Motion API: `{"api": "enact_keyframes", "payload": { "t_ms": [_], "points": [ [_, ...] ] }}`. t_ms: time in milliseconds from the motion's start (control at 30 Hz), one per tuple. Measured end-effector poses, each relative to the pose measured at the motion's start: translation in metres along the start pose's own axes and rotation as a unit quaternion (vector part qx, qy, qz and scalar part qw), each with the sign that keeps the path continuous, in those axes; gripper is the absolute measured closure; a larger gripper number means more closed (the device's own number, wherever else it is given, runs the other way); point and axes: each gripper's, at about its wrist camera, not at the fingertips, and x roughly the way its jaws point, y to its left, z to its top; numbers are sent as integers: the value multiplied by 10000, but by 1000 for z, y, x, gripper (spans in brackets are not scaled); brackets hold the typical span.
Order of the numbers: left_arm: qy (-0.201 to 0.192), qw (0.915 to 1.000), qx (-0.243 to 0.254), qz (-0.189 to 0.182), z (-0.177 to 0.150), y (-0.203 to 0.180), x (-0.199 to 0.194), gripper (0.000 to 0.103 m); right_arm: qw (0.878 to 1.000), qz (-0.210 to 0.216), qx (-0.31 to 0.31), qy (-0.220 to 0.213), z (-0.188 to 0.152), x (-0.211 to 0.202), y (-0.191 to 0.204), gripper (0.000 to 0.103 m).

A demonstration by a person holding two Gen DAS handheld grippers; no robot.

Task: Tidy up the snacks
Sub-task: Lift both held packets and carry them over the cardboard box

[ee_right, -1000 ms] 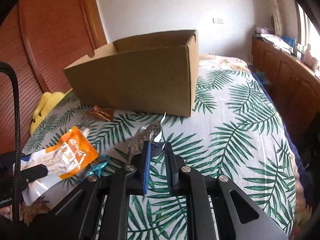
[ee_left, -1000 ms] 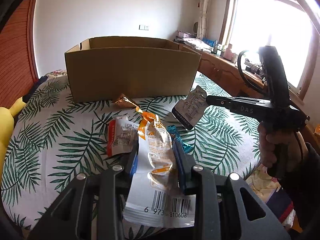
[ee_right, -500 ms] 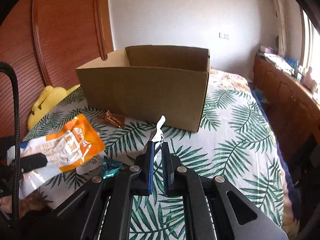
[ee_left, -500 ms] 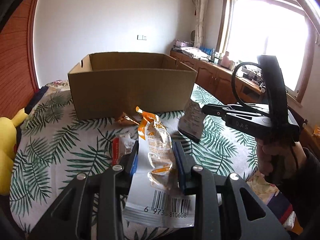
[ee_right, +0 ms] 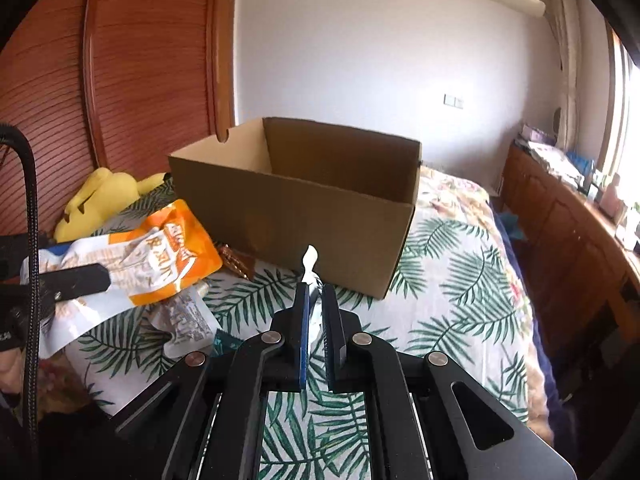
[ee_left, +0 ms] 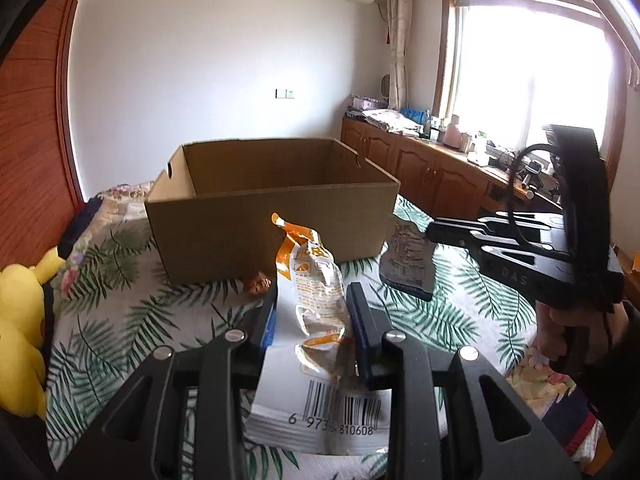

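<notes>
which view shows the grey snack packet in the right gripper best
The left wrist view. There the grey packet hangs side-on from the right gripper, its printed face showing in front of the cardboard box. The right wrist view catches only the thin edge of it sticking up between the shut fingers.

Box (ee_left: 272, 216): plain brown corrugated cardboard, matt, raw cut edges. Orange-and-white pouch (ee_left: 316, 304): crinkled plastic film, glossy, with a printed barcode. Grey sachet (ee_left: 408, 260): thin film, creased, dull sheen. Left tongs (ee_left: 314, 320) and right tongs (ee_right: 314, 320): matt black hard plastic with bright metal rivets and blue pads (ee_right: 304, 336) of smooth finish. Bedspread (ee_right: 448, 264): woven cloth, matt, leaf print. Yellow toy (ee_left: 20, 320): soft plush. Cabinets (ee_left: 424, 168) and wall panel (ee_right: 132, 76): varnished reddish wood, the panel ribbed.
</notes>
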Motion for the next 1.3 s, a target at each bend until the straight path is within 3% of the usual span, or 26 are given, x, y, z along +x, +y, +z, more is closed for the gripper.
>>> {"api": "enact_keyframes", "payload": {
  "t_ms": [733,1300],
  "points": [
    [-445,9978,295,394,76,20,-2,74,9974,-96,-528,-488,60,-24,15,100],
    [-387,9972,276,583,129,57,68,74,9961,-29,-513,-723,106,10,-17,100]
  ]
}}
